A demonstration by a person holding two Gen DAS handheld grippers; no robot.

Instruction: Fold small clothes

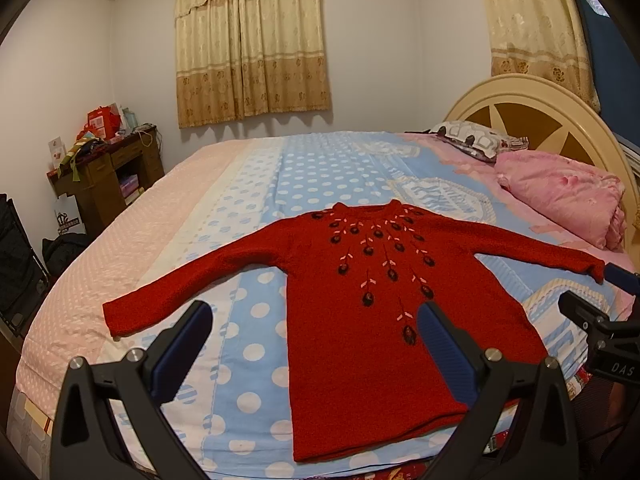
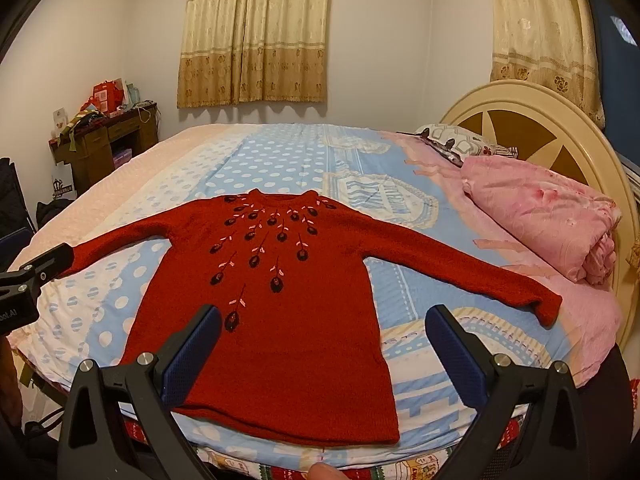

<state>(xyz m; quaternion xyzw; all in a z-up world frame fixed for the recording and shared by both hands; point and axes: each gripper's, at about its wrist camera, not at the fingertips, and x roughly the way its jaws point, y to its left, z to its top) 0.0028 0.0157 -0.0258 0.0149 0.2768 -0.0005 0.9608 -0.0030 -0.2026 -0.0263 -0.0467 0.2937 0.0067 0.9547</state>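
A small red knit sweater (image 1: 360,320) with dark flower embroidery lies flat and face up on the bed, sleeves spread to both sides, hem toward me. It also shows in the right wrist view (image 2: 288,320). My left gripper (image 1: 316,332) is open and empty, held above the sweater's hem near its left side. My right gripper (image 2: 324,340) is open and empty, above the hem near its right side. The right gripper's body shows at the right edge of the left wrist view (image 1: 600,328), next to the sleeve cuff.
The bed has a blue polka-dot and pink sheet (image 1: 256,208). A folded pink quilt (image 2: 540,216) and a patterned pillow (image 2: 452,140) lie by the cream headboard (image 2: 540,120). A cluttered wooden desk (image 1: 104,168) stands at the left wall. Curtains hang behind.
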